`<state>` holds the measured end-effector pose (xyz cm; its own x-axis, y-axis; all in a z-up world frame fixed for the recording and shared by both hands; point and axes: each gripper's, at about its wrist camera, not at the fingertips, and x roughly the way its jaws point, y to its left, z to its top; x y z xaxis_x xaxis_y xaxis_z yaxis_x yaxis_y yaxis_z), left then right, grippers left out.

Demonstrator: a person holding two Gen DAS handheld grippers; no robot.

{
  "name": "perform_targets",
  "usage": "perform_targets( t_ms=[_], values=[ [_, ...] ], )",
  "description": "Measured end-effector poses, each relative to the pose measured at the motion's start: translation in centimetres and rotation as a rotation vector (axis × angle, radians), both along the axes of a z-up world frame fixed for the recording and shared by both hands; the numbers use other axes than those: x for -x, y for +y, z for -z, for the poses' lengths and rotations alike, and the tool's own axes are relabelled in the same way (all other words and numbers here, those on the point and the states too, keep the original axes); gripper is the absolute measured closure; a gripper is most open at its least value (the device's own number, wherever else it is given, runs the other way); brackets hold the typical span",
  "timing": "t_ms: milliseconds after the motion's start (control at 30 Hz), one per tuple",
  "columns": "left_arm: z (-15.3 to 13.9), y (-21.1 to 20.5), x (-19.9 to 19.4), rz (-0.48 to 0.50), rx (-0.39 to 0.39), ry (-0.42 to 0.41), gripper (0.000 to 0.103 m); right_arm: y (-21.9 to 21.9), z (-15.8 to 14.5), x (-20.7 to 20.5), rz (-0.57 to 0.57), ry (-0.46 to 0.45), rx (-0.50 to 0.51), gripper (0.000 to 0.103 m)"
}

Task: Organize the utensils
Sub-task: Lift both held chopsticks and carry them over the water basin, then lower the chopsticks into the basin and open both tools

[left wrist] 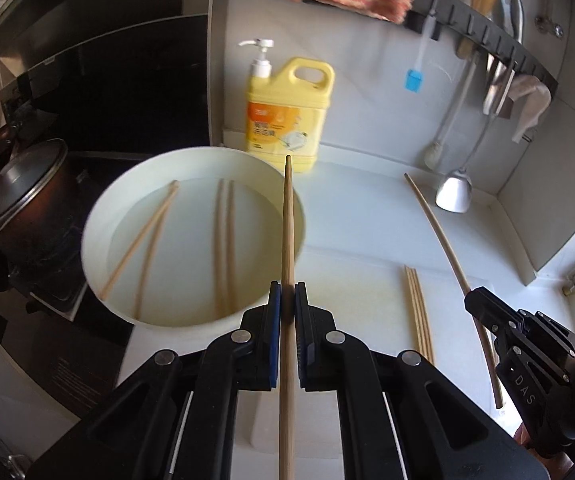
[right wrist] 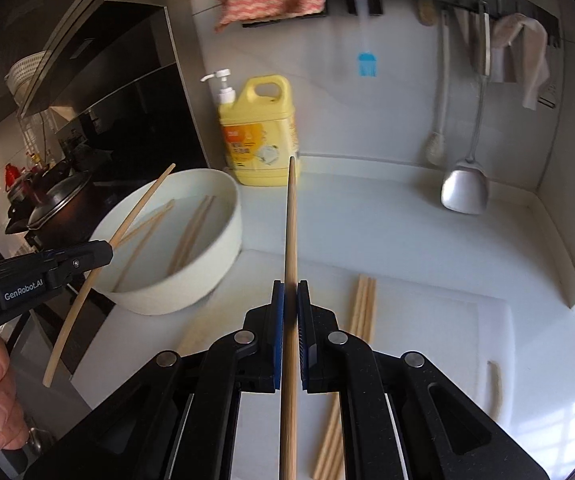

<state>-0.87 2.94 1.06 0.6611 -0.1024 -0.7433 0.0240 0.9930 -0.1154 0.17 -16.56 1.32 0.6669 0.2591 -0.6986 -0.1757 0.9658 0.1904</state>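
My left gripper (left wrist: 288, 292) is shut on a wooden chopstick (left wrist: 287, 232) that points away over the rim of the white basin (left wrist: 99, 216). The right gripper (right wrist: 290, 290) is likewise shut on a second chopstick (right wrist: 290, 220), held above the white cutting board (right wrist: 447, 320). Each view shows the other gripper at its edge: the right gripper (left wrist: 472, 298) and the left gripper (right wrist: 109, 249), both with their chopsticks. Several chopsticks (left wrist: 223, 240) lie in water inside the basin. A small bundle of chopsticks (left wrist: 417, 312) rests on the board.
A yellow detergent jug (left wrist: 287, 116) with a pump stands against the back wall beside the basin. A metal spatula (left wrist: 453, 192), a blue brush (left wrist: 413, 80) and cloths hang from a wall rail (left wrist: 487, 36). A lidded pot (left wrist: 27, 200) sits on the stove at left.
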Motion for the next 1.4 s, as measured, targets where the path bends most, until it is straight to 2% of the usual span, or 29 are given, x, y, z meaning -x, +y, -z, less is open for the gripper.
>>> perform_targets(
  t_ms=[100, 233, 500, 900, 1133, 1400],
  values=[
    [-0.3, 4.0, -1.5, -0.018, -0.017, -0.006, 0.096, 4.6, -0.5, -2.4, -0.027, -0.010, -0.029, 0.097],
    [0.0, 9.2, -4.7, -0.001, -0.024, 0.014, 0.096, 9.8, 0.1, -5.8, -0.024, 0.021, -0.067, 0.097],
    [4.0, 14.7, -10.6, 0.072, -0.030, 0.103, 0.096, 16.8, 2.7, -11.0, 0.046, 0.103, -0.080, 0.097],
    [8.7, 15.8, -14.6, 0.098, 0.005, 0.215, 0.096, 19.3, 6.3, -15.3, 0.054, 0.205, -0.063, 0.097],
    [9.5, 15.1, -16.0, 0.092, 0.012, 0.217, 0.095, 19.4, 8.2, -17.3, 0.044, 0.274, -0.051, 0.097],
    [11.4, 14.7, -17.8, 0.084, 0.012, 0.284, 0.095, 19.6, 9.9, -18.8, 0.035, 0.331, -0.056, 0.097]
  ],
)
